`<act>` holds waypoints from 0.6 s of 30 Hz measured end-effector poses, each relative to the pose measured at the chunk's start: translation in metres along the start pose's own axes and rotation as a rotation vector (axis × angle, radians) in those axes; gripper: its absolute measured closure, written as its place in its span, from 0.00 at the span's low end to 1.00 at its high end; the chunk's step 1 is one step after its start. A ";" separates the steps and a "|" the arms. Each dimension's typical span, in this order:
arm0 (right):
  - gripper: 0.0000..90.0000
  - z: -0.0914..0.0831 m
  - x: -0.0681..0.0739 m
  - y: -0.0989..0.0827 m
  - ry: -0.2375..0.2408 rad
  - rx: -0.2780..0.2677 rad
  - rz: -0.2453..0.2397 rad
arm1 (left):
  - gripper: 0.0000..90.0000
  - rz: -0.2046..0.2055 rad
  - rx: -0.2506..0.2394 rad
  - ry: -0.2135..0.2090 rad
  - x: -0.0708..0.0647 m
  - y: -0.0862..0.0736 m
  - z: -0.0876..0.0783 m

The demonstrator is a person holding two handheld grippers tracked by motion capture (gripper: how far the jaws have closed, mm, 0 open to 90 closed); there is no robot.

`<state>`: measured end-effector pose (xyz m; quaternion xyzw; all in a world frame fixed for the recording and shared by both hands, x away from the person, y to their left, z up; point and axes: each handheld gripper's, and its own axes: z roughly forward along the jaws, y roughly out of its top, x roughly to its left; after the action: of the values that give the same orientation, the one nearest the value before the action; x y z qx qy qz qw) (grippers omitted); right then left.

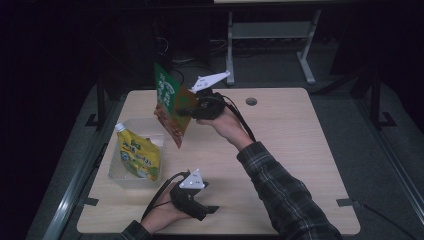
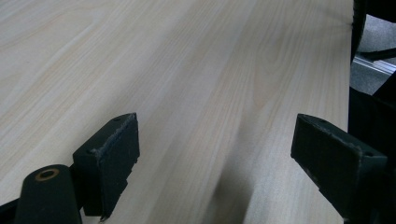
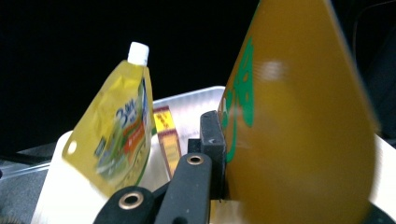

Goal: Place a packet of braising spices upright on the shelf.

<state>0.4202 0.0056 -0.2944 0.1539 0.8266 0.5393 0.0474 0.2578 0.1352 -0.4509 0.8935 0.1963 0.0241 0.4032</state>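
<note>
Two pouches were counted from the high view: a green snack bag (image 1: 170,107), long axis near upright, was held clamped by the right gripper (image 1: 189,111) above the clear bin (image 1: 116,172), just left of it, where a yellow spouted pouch (image 1: 137,155) lay. Bare table (image 2: 187,70) was seen between the left gripper (image 2: 229,154) jaws, spread wide and empty. In the right gripper view, the bin (image 3: 196,100) lay straight ahead.

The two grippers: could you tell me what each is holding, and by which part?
The right gripper clamps the green-and-orange packet at its side edge, above the table; the left gripper is open, holding nothing.
</note>
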 end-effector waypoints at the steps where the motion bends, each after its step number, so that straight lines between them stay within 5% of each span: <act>1: 1.00 0.006 0.000 0.004 0.005 0.005 -0.007 | 0.16 0.004 0.003 0.000 0.000 0.000 0.000; 9: 1.00 0.051 -0.002 0.025 0.024 0.027 -0.025 | 0.17 -0.010 -0.008 0.000 0.001 0.000 -0.001; 12: 1.00 0.065 -0.002 0.028 0.028 0.041 -0.027 | 0.17 0.009 -0.003 0.004 0.004 0.001 -0.002; 18: 1.00 0.088 -0.005 0.027 0.030 0.081 -0.038 | 0.17 -0.019 -0.017 0.002 0.004 0.000 -0.003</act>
<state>0.4516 0.0914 -0.3062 0.1318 0.8512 0.5065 0.0391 0.2610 0.1382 -0.4493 0.8880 0.2050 0.0225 0.4109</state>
